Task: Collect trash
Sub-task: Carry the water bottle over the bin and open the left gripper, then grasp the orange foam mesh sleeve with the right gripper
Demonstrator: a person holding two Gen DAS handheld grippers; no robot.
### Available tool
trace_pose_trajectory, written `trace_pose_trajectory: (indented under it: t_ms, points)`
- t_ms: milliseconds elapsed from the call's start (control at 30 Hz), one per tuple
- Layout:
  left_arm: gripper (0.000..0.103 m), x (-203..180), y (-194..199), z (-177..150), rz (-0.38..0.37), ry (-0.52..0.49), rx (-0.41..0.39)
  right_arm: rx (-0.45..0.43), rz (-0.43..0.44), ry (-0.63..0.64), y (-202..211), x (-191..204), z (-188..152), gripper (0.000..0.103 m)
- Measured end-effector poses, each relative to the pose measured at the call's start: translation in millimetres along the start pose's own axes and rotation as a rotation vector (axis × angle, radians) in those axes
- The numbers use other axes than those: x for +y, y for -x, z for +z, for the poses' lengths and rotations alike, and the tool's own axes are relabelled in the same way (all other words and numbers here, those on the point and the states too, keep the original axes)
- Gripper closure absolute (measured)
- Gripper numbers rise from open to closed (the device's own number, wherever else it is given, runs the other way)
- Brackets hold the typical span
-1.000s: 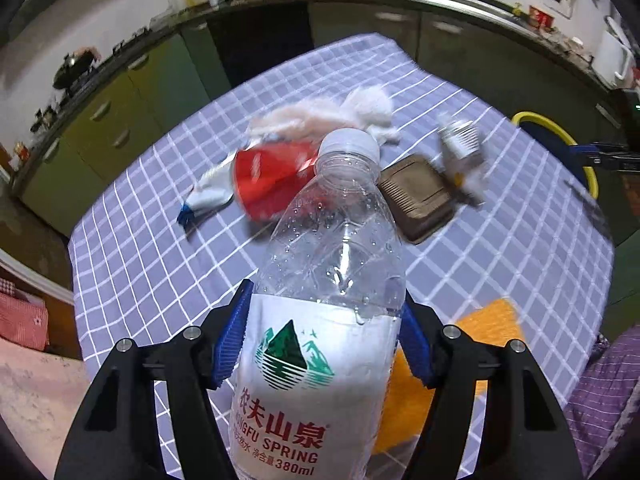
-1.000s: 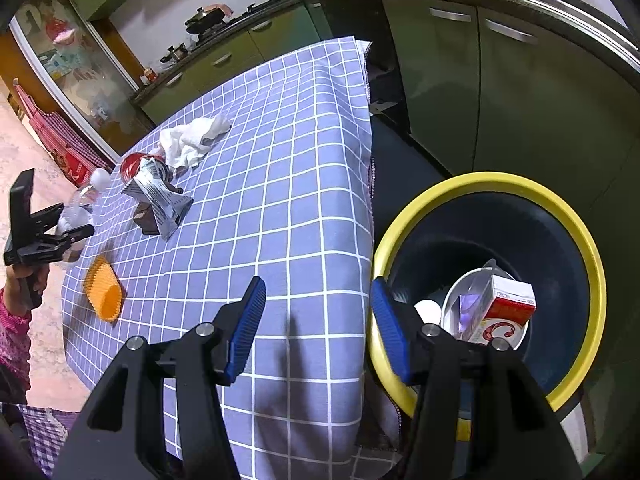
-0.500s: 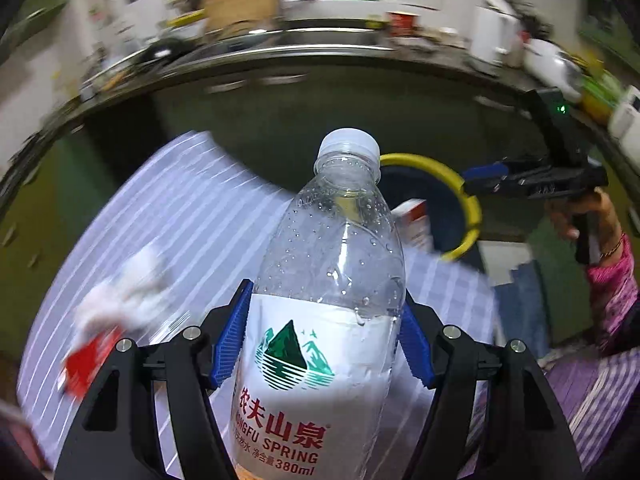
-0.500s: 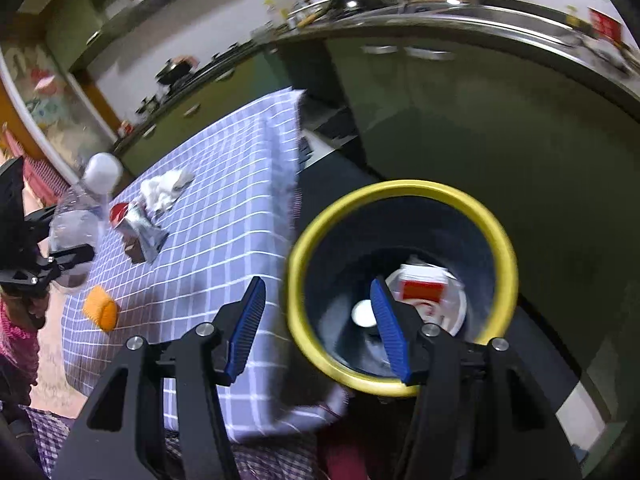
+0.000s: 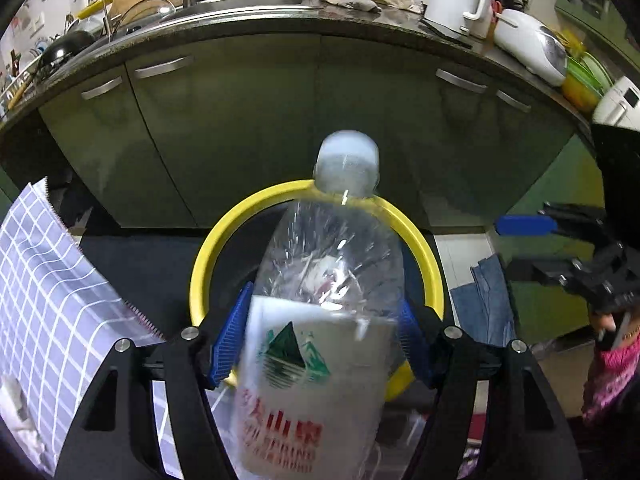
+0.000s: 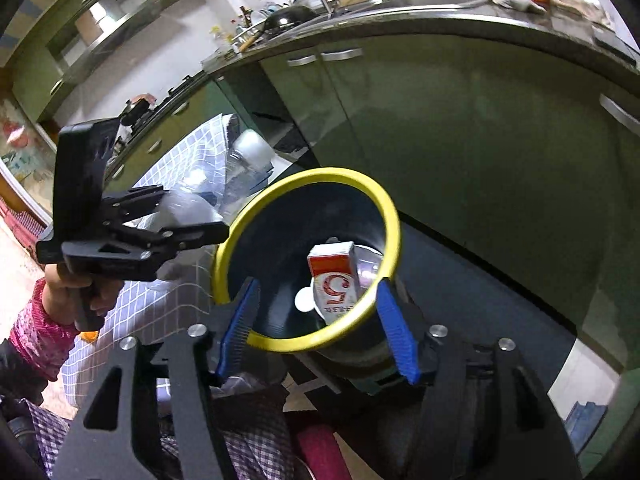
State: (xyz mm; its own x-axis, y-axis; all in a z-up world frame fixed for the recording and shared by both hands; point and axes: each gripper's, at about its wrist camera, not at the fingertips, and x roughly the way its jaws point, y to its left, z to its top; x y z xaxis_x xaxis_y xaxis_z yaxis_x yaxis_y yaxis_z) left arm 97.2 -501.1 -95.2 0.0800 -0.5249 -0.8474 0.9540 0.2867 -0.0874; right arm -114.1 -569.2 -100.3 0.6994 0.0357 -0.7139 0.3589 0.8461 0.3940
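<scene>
A clear plastic water bottle [image 5: 324,312] with a white label and white cap sits between the blue pads of my left gripper [image 5: 320,344], blurred and tilted, right over the yellow-rimmed dark trash bin [image 5: 208,264]. The pads stand slightly apart from the bottle's sides. In the right wrist view the left gripper [image 6: 188,228] with the bottle [image 6: 240,160] is at the bin's [image 6: 384,208] left rim. My right gripper [image 6: 316,328] is open and empty just above the bin's near rim. A red-and-white carton [image 6: 336,280] and a white bowl lie inside the bin.
The table with the purple checked cloth [image 5: 44,288] is to the left of the bin. Green kitchen cabinets [image 5: 248,120] and a cluttered counter stand behind it. A blue cloth [image 5: 488,300] lies on the floor to the right. An orange item [image 6: 89,336] lies on the table.
My left gripper has swung the bottle from over the table to above the bin, and the bottle now looks blurred and shifted in the jaws. My right gripper moved closer over the bin.
</scene>
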Motion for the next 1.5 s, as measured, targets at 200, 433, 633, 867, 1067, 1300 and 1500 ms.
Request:
trace_pose_trajectory:
  t_ms: [200,433,633,867,1067,1300,1500]
  points:
    - [0.02,11.3,25.0,-5.5,0.013,0.054,-0.073,0.011,0.018,0.006,-8.1,4.3,1.0,0.042]
    - [0.014,13.1,115.3,-68.3,0.11,0.096,-0.197,0.05,0.065,0.075,-26.6,35.7,3.7,0.042]
    - [0.01,27.6,194.4,-163.5,0.263,0.205,-0.284,0.097,0.118,0.193,-45.8,84.0,9.9,0.042]
    - [0.01,45.5,257.1,-273.2,0.466,0.399,-0.337,0.172,0.2,0.373,-76.5,162.8,11.6,0.042]
    - [0.009,50.0,291.9,-352.7,0.607,0.537,-0.333,0.283,0.35,0.576,-114.0,255.7,-7.5,0.042]
    - [0.009,49.7,323.9,-415.1,0.697,0.685,-0.359,0.415,0.544,0.961,-150.7,381.0,-70.6,0.042]
    - [0.008,43.3,330.7,-425.3,0.716,0.694,-0.369,0.458,0.593,1.17,-177.6,444.5,-101.8,0.038]
